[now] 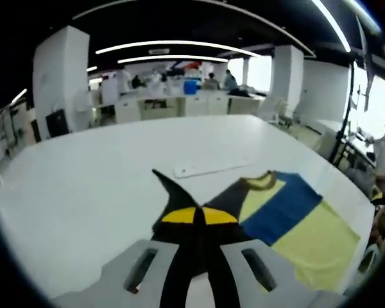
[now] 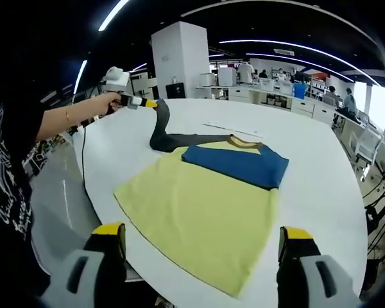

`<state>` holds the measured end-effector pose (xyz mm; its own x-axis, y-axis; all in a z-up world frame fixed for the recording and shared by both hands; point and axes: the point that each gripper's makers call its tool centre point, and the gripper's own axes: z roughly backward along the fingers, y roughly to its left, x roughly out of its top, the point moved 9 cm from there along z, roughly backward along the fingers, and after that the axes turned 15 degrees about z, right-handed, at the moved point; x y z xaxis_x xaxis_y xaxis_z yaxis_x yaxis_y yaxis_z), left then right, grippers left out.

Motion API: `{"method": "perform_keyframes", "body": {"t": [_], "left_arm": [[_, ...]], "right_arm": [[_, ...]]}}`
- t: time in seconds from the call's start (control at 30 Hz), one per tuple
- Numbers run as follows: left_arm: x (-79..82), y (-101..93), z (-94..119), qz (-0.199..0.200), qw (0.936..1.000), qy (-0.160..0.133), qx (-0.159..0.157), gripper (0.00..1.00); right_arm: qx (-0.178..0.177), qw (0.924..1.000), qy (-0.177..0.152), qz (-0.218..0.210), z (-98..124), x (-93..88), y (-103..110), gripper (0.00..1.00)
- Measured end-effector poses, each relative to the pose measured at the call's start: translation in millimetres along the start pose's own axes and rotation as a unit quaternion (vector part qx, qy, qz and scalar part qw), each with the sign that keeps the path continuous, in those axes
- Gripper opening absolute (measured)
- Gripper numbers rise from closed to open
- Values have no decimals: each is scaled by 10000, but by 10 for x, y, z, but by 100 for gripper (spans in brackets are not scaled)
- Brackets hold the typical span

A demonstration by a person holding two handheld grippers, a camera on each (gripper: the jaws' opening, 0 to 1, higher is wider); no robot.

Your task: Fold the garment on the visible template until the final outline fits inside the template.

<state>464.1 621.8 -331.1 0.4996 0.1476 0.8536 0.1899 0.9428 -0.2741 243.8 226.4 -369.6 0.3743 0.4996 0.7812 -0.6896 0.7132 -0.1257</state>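
we've got the left gripper (image 2: 147, 102) clamped on the dark sleeve (image 2: 163, 131), lifted off the table (image 2: 321, 173) away from the shirt (image 2: 205, 205), so the fold runs back toward the body, right gripper (image 2: 202, 250) wide open at the hem by the near edge.

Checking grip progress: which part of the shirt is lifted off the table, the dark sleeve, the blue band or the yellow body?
The dark sleeve: the left gripper holds its end up, while the blue band and yellow body lie flat on the table.
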Motion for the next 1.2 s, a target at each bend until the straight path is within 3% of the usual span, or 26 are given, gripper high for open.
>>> {"method": "perform_keyframes", "body": {"t": [0.7,1.2], "left_arm": [[22,-697,-278,-124,9977,31,-668,0],[26,-1284,-508,-385,9913,183,-1244,0]], "right_arm": [[-73,9998,-185,-57,43,17,15,100],[-140,9998,-135,-79,27,-5,-71,100]]}}
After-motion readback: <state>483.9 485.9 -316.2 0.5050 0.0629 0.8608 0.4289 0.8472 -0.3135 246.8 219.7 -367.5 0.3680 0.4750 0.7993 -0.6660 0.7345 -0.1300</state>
